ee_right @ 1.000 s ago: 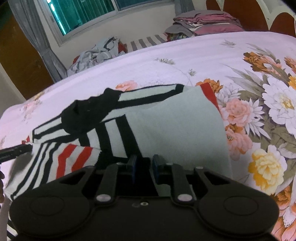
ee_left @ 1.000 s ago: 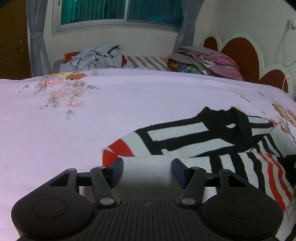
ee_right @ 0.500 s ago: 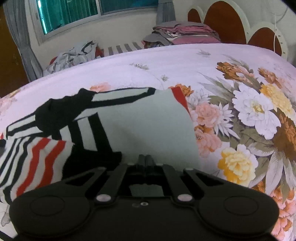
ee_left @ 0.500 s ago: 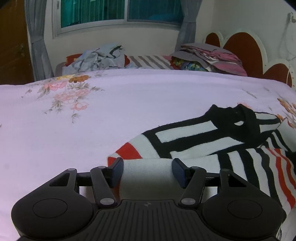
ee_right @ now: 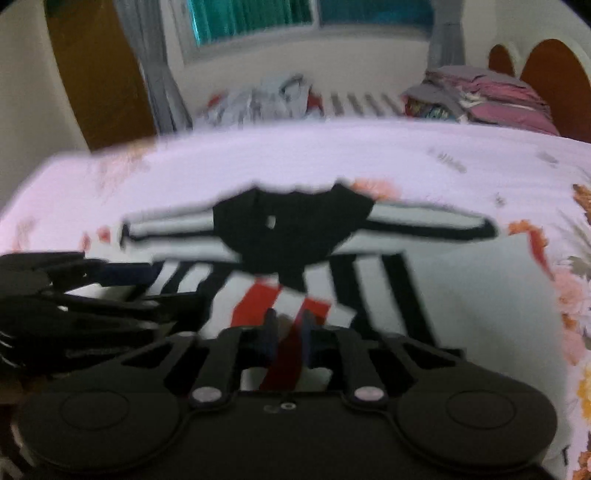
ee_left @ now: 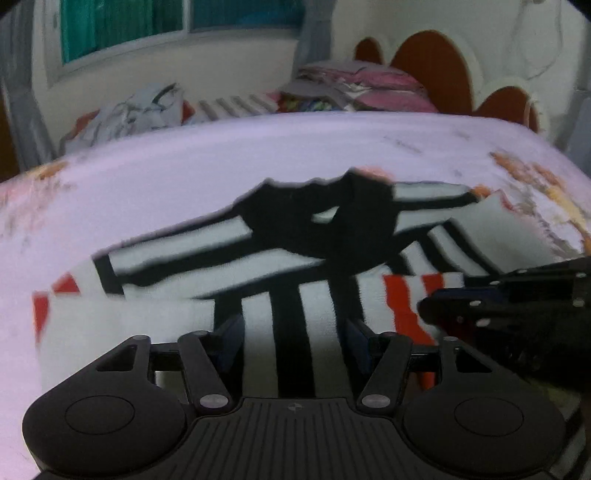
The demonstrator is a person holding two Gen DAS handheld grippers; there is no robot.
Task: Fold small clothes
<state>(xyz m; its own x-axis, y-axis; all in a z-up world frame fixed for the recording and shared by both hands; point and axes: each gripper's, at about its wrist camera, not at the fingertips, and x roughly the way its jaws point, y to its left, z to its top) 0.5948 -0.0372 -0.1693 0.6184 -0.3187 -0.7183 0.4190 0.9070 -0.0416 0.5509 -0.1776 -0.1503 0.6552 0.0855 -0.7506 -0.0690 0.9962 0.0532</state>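
A bed (ee_left: pixel 258 155) covered by a pale lilac spread with floral print fills the foreground, its scalloped headboard (ee_left: pixel 432 70) of rust-brown panels edged in cream standing at the right against a cream wall (ee_right: pixel 295 77). At the far side, a window (ee_right: pixel 306 14) with teal glass is framed by grey curtains (ee_right: pixel 159 74), with a brown wooden door (ee_right: pixel 99 74) to its left. Along the far edge lie a heap of loose garments (ee_left: pixel 136 110) and a stack of folded pink and grey cloth (ee_right: pixel 487 96); both views are motion-blurred.
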